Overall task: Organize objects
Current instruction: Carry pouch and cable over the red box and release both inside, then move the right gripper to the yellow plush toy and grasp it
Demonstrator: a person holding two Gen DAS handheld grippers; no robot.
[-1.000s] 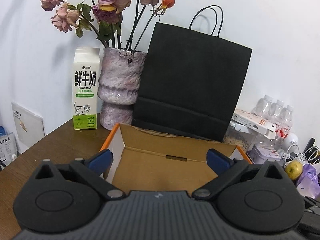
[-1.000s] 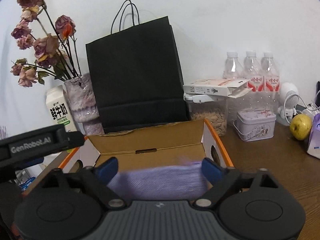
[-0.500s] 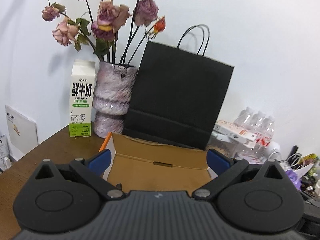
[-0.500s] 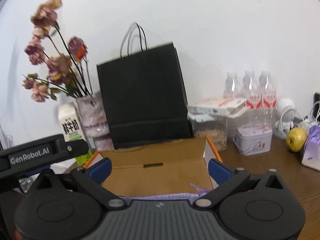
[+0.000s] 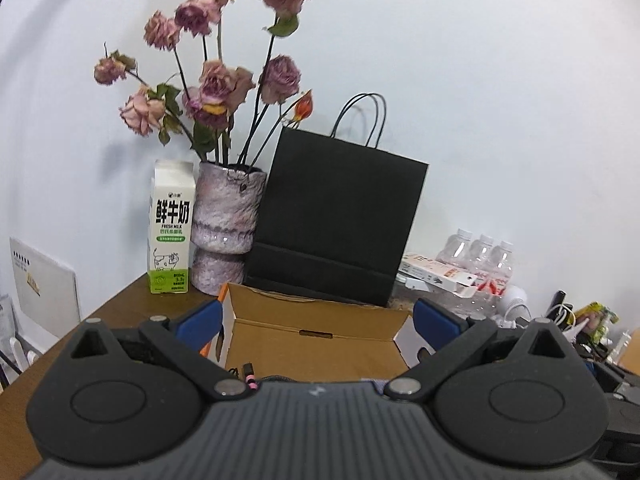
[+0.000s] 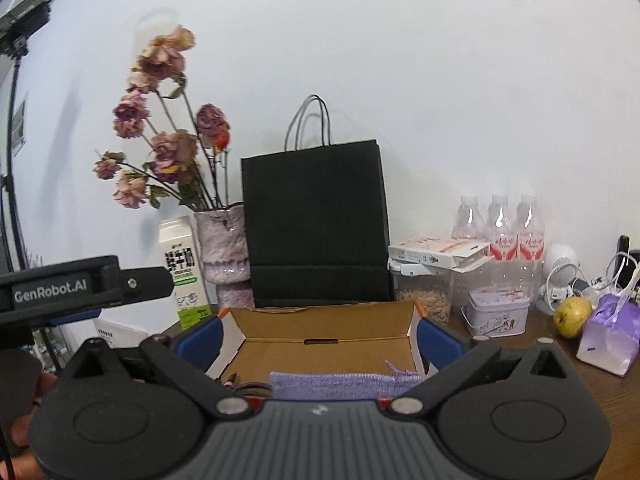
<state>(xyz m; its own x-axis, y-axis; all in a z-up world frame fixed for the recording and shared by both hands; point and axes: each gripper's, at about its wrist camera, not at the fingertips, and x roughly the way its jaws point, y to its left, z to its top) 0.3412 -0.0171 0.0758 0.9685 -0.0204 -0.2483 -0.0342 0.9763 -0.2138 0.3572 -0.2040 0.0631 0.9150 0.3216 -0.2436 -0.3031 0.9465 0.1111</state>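
Note:
An open cardboard box with orange edges [image 5: 312, 350] [image 6: 324, 322] sits on the brown table before both grippers. A purple knitted cloth [image 6: 344, 385] lies in its near part, beside a dark cable with a pink plug [image 6: 236, 383] [image 5: 250, 374]. My left gripper [image 5: 316, 326] is open and empty, raised in front of the box. My right gripper [image 6: 318, 334] is open and empty, just behind the cloth. The left gripper's body [image 6: 80, 286] shows at the left of the right wrist view.
Behind the box stand a black paper bag [image 5: 336, 220] [image 6: 316, 224], a vase of dried roses [image 5: 226, 226], and a milk carton [image 5: 170, 228]. On the right are water bottles [image 6: 500, 228], a tin [image 6: 498, 312], an apple [image 6: 572, 316] and a purple bag [image 6: 610, 334].
Both grippers have drawn back and up from the box. The purple cloth left the right gripper and now lies in the box. More wall and flowers show.

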